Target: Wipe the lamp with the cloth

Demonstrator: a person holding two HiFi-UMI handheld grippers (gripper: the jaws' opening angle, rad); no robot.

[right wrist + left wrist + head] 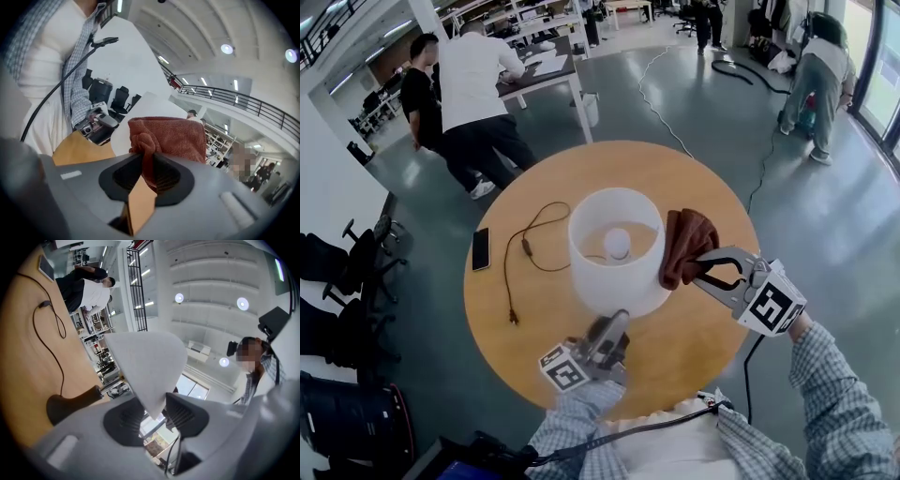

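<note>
At the centre of the table [694, 178], the lamp [614, 281] is pinched at its rim by the left gripper [619, 320]; the cloth [686, 244], clamped in the right gripper [705, 268], seemingly touches it.

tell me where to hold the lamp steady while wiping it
Probably the near wall of the lampshade, from the person's side: it is thin and fits between the pads, as the left claw shows, leaving the rest free for the cloth.

I see the right gripper [149, 165] with its jaws clamped on a fold of the rust-red cloth [174, 136]. The cloth bunches above the pads, in front of the white lamp shade [121, 138]. Wooden table [79, 151] at lower left.
</note>
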